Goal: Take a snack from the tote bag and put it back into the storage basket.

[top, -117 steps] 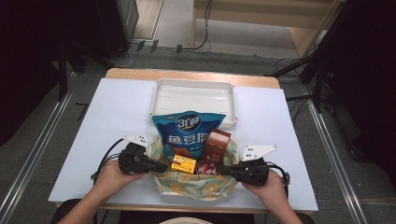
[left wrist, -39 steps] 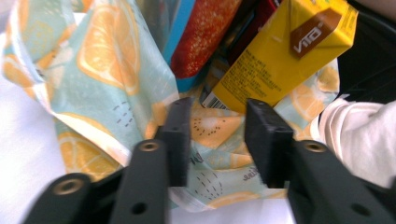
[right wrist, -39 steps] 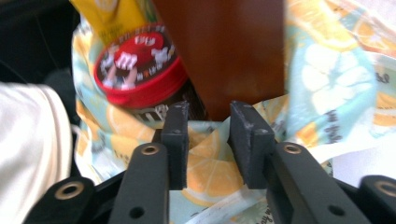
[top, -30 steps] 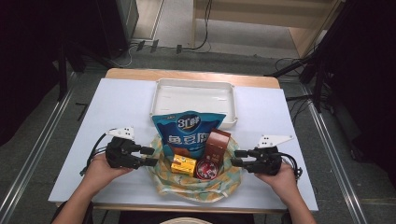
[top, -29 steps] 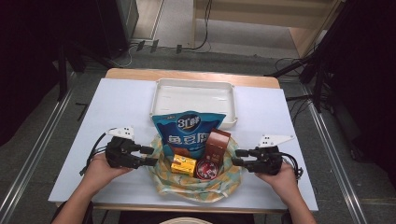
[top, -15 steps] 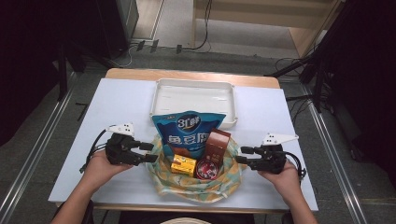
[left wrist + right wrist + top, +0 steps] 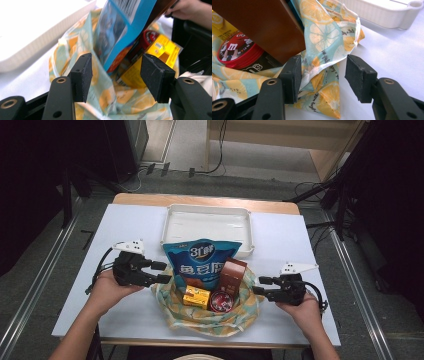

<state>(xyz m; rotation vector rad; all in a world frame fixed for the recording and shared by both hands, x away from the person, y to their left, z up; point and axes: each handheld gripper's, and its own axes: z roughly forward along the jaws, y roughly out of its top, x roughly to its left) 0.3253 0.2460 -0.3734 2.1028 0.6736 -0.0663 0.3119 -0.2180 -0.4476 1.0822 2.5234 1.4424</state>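
Jaws of both grippers stand apart, pressing on nothing. Those of the left gripper [image 7: 159,272] stand wide, just left of the lemon-print cloth bag [image 7: 207,317], whose left rim [image 7: 85,37] rises between them without being clamped. Those of the right gripper [image 7: 260,285] have just been opening; a fold of the bag's right edge [image 7: 324,72] lies in the gap, against the left pad [image 7: 293,78] and clear of the other.

Near edge of the table [image 7: 130,235]: the bag sits open at centre, between the two hands. Inside, nearest, lie a yellow box [image 7: 196,297] and, to its right, a round red tin [image 7: 220,301]. Behind them a brown carton [image 7: 233,276] stands upright at right, with a blue snack packet [image 7: 201,261] leaning beside it at left and rising above the bag's far rim.

Farther off: a white tray [image 7: 208,210] lies just beyond the packet, towards the far edge of the table.
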